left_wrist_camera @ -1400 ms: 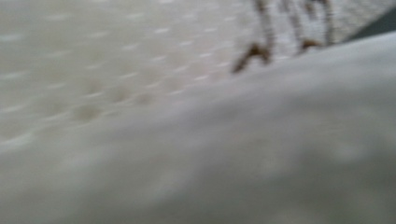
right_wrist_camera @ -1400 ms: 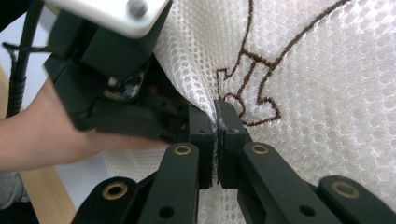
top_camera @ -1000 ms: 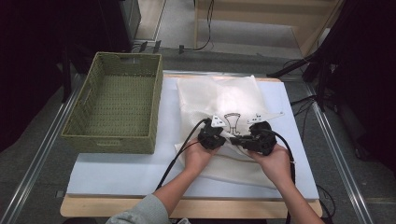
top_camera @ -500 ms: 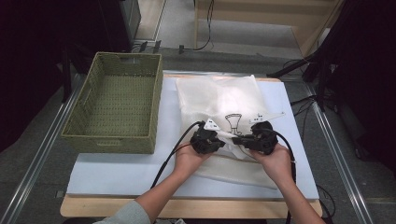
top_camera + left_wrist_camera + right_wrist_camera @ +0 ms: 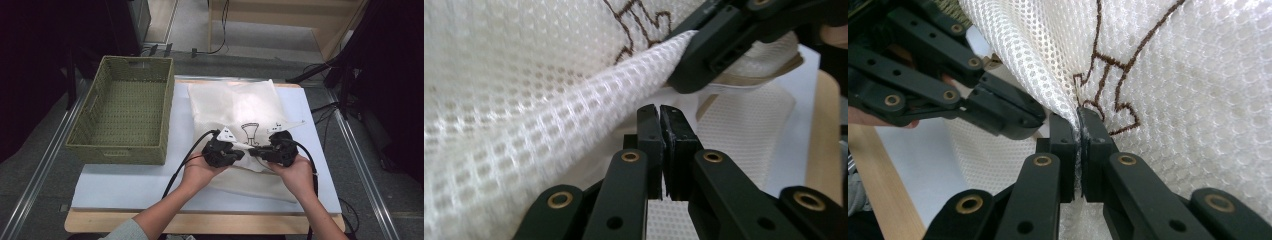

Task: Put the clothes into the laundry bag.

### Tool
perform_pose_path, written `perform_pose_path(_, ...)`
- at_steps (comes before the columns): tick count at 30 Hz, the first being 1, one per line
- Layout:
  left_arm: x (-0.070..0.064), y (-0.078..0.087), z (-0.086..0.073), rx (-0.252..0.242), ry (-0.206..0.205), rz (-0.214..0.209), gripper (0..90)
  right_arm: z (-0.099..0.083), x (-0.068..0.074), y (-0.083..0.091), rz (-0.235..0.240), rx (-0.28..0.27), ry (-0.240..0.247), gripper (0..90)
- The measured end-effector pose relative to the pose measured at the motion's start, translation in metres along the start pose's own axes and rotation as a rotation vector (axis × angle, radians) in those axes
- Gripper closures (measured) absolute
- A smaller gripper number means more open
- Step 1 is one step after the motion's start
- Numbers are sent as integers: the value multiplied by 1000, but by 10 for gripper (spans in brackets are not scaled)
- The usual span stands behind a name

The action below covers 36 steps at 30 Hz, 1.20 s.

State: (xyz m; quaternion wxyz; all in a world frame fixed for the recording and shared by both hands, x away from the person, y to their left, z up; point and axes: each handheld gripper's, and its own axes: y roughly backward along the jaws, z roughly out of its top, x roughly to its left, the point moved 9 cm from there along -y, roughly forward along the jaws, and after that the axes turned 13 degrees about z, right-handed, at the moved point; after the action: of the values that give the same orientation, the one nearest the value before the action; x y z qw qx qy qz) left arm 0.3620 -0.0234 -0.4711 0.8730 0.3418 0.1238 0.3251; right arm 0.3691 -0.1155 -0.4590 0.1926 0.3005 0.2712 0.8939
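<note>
High view: mesh bag [image 5: 235,107] lies just right of the wicker basket [image 5: 120,115]. Right gripper [image 5: 1079,122] pinches its raised edge; left gripper [image 5: 660,112], jaws pressed together, beside that fold. Bare white mat [image 5: 125,185] below the basket.

No words or numbers can be read; the mesh bag [image 5: 235,107] bears only a brown stitched figure.

White mesh bag [image 5: 235,107], brown stitching

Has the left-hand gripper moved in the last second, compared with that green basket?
Yes. The left gripper has slid slightly left, toward the basket, and a little nearer the person.
</note>
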Motion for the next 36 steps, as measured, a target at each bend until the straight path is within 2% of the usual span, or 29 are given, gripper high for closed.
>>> perform_pose_path(6, 6, -18, -3, 34, -12, 16, 891, 0, 4, 6, 2, -13, 0, 876)
perform_pose_path(10, 9, -30, -1, 29, -6, 31, 898, 0, 6, 7, 12, -17, -6, 876)
perform_pose_path(14, 17, -41, 5, 18, -12, 71, 900, 0, 4, 5, 9, -14, -15, 877)
perform_pose_path(18, 18, -45, 6, 28, 9, 57, 900, 1, -4, 4, -7, -17, -13, 877)
perform_pose_path(20, 17, -40, 3, 35, 4, 36, 900, 1, -8, 4, 1, -18, -33, 877)
perform_pose_path(22, 17, -33, 0, 39, -6, 24, 893, 0, -8, 4, -2, -15, -24, 877)
perform_pose_path(23, 16, -29, -2, 41, 2, 13, 887, 0, -7, 4, -3, -16, -21, 877)
perform_pose_path(27, 12, -12, -12, 35, -9, -10, 827, 1, -7, 3, -7, -14, -15, 876)
perform_pose_path(33, 17, 7, -31, 38, -22, -16, 733, 0, -7, 3, -2, -17, -17, 875)
perform_pose_path(36, 22, 8, -41, 51, 1, -23, 695, 0, -6, 3, -2, -16, -18, 874)
